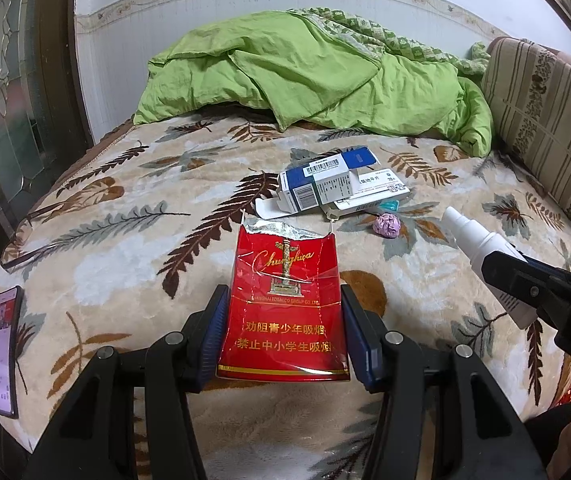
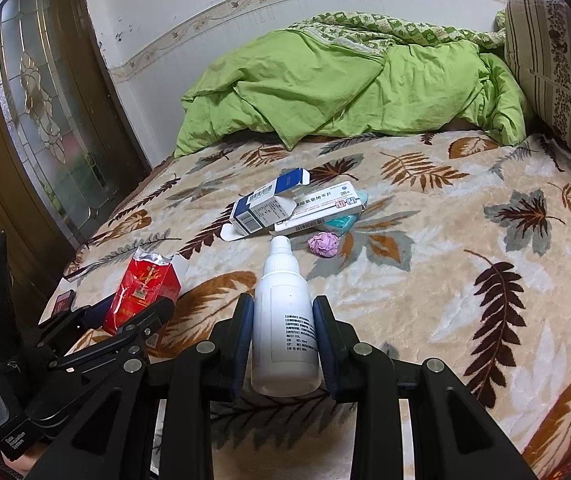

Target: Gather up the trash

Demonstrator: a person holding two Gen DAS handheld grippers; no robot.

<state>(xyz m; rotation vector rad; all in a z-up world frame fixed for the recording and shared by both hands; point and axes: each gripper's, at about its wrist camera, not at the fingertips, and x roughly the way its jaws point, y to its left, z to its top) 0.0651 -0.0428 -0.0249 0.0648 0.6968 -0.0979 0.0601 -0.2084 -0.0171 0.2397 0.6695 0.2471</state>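
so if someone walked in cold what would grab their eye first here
Probably the red cigarette pack, torn open at the top and clamped in the left tool over the leaf-patterned blanket. Next, the white spray bottle gripped in the right tool. Beyond them, medicine boxes and a crumpled pink paper ball lie mid-bed, before a green duvet.
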